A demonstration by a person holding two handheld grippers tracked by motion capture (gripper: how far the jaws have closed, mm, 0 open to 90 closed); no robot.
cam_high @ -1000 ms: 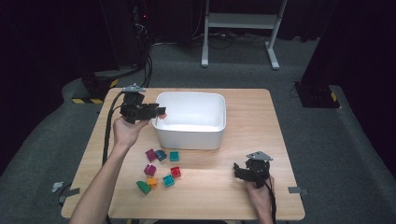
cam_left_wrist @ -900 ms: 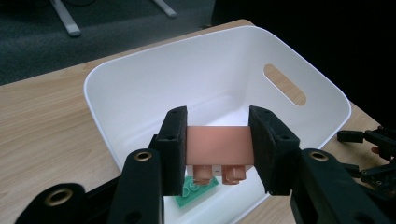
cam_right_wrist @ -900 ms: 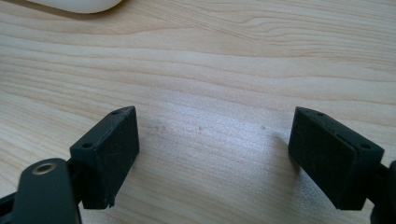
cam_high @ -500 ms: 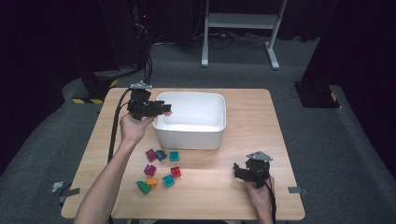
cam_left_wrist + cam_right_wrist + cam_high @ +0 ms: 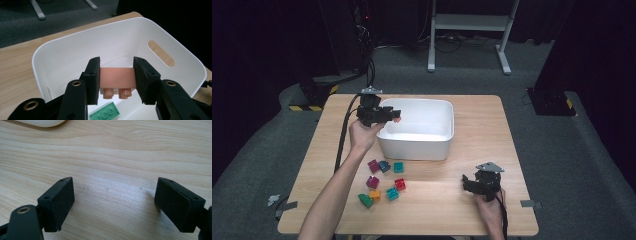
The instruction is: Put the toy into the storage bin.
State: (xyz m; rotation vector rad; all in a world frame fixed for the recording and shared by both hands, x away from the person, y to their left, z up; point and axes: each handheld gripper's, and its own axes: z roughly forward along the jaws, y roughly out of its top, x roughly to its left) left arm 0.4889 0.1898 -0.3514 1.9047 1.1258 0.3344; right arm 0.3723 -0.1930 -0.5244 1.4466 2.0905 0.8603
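My left gripper (image 5: 116,82) is shut on a pale pink brick (image 5: 116,79), studs pointing down, held over the left end of the white bin (image 5: 175,53). In the high view that gripper (image 5: 395,116) hovers at the bin's (image 5: 417,148) left rim. A green brick (image 5: 104,113) lies flat on the bin floor below the pink one. My right gripper (image 5: 113,203) stands open just above bare wood, nothing between its jaws; in the high view it (image 5: 468,183) rests near the table's front right.
Several loose bricks lie on the wooden table (image 5: 472,210) in front of the bin: purple (image 5: 373,165), teal (image 5: 398,167), red (image 5: 400,184), green (image 5: 365,200), orange (image 5: 374,194). A cable (image 5: 343,135) trails from the left gripper off the table's back edge.
The left gripper has travelled right and slightly forward, from the bin's far-left corner to over its left rim, carrying the pink brick. The right gripper has stayed put.
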